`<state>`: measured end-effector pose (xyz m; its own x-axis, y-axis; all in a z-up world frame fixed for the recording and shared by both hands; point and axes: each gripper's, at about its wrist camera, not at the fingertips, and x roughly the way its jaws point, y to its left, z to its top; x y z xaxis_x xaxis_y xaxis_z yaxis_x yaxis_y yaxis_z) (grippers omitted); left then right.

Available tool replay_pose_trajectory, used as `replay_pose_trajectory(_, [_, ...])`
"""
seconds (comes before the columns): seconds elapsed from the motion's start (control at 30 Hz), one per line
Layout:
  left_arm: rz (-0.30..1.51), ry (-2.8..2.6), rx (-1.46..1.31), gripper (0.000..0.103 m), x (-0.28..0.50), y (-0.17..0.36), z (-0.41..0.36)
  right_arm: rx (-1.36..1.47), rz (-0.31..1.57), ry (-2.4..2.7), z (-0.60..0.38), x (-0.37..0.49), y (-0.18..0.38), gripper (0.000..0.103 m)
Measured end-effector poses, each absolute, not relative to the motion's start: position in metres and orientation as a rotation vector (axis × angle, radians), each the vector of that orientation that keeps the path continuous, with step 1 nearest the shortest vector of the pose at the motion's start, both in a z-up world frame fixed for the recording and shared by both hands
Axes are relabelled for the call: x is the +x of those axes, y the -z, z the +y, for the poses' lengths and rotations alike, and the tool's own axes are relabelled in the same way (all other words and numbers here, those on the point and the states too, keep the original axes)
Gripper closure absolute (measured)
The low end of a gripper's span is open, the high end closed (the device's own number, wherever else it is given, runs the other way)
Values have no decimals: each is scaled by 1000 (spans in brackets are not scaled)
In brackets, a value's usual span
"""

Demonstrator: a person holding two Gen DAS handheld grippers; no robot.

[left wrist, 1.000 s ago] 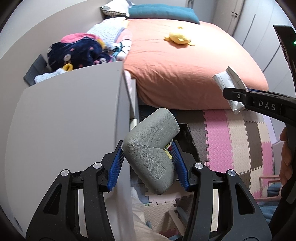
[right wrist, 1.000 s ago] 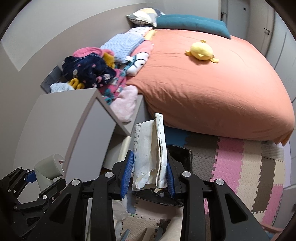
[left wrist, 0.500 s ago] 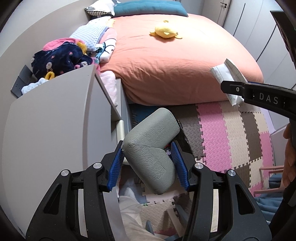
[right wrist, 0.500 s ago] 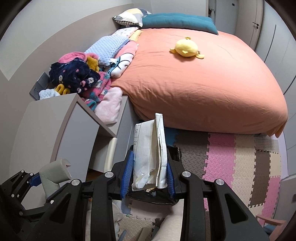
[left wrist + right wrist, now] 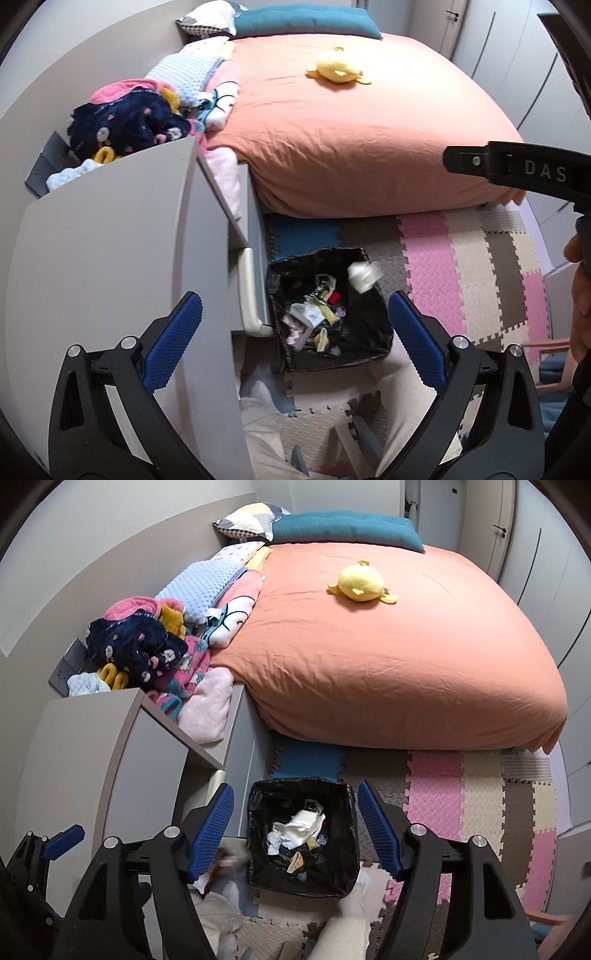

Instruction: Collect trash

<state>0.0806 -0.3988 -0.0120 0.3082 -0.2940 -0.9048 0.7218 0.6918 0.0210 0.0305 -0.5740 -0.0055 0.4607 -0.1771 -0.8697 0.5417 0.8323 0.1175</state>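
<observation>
A square bin with a black liner [image 5: 314, 255] stands on the floor mat beside the grey cabinet, with mixed trash [image 5: 314, 314] in it. My left gripper [image 5: 293, 306] hangs over the bin; its jaws are opening, wide apart, with nothing between them. A blurred white piece [image 5: 364, 275] is falling at the bin's far right corner. My right gripper [image 5: 295, 794] is also above the bin [image 5: 258, 834], its jaws opening and empty. Crumpled white paper [image 5: 299, 823] lies inside. A small blur [image 5: 227, 860] shows just left of the bin; I cannot tell what it is.
A bed with an orange cover [image 5: 388, 657] and a yellow plush toy [image 5: 360, 581] fills the back. A grey cabinet [image 5: 110, 258] stands left, with piled clothes [image 5: 140, 650] behind it. Coloured foam mat [image 5: 461, 794] covers the floor. Light trouser legs [image 5: 399, 406] are below.
Both grippers have opened: the left let go of the grey foam piece and the right of the white paper packet. The bin below now shows between the fingers.
</observation>
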Motion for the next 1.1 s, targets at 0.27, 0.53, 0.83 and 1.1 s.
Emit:
replay_pose_trajectory(0.27, [1064, 691, 464, 6, 84, 12, -391, 402, 1007, 452, -569, 32, 7, 32])
replay_pose_trajectory(0.53, [1060, 679, 455, 6, 85, 11, -385, 399, 1003, 454, -567, 32, 6, 32])
replay_pose_trajectory(0.83, [1063, 676, 449, 6, 86, 11, -380, 401, 1005, 451, -564, 33, 5, 31])
replay_pose_trajectory(1.1, [1059, 669, 438, 6, 86, 10, -373, 390, 999, 452, -559, 34, 2, 27])
